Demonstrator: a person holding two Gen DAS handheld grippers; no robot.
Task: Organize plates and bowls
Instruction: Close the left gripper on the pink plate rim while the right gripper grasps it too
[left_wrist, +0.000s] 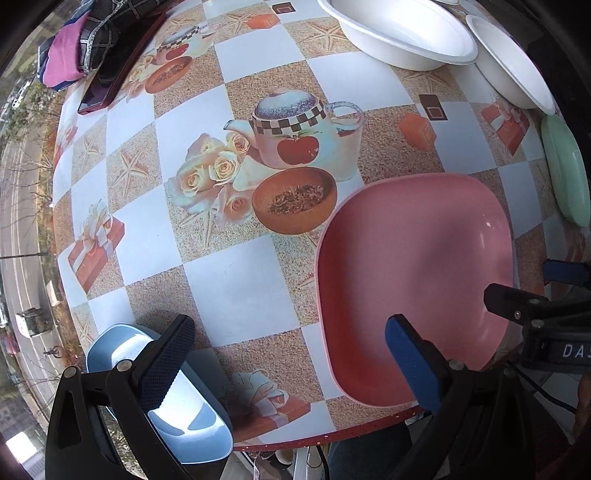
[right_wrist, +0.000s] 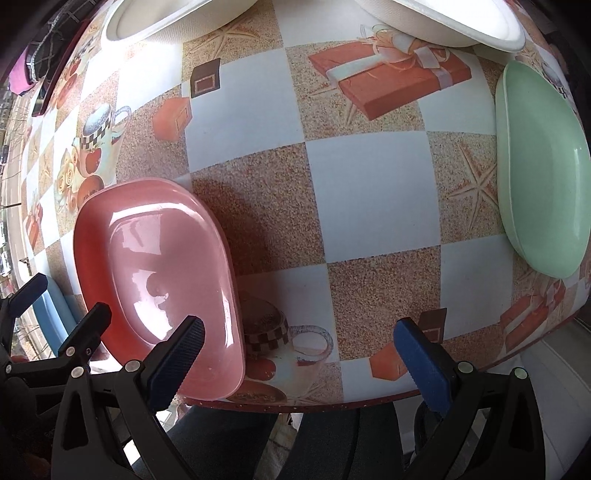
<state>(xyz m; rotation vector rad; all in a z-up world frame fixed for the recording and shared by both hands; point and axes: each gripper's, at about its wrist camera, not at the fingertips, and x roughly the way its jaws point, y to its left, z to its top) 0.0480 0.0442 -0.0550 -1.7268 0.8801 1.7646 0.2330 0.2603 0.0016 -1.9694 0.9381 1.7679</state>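
A pink plate (left_wrist: 413, 266) (right_wrist: 155, 258) lies at the near table edge. To its left a pale blue plate (left_wrist: 184, 406) (right_wrist: 51, 314) hangs over that edge. A mint green plate (left_wrist: 565, 170) (right_wrist: 543, 177) rests at the right side. Two white bowls (left_wrist: 399, 29) (left_wrist: 509, 62) (right_wrist: 177, 14) (right_wrist: 454, 22) stand at the back. My left gripper (left_wrist: 291, 354) is open, one finger over the blue plate, the other over the pink plate. My right gripper (right_wrist: 299, 354) is open above the near edge, its left finger over the pink plate's corner.
The table wears a checkered oilcloth (left_wrist: 240, 288) (right_wrist: 369, 192) printed with teapots, roses and gift boxes. A dark phone (left_wrist: 122, 62) and folded cloths (left_wrist: 74, 48) lie at the far left. Beyond the left edge I see a street far below. A person's legs show under the near edge.
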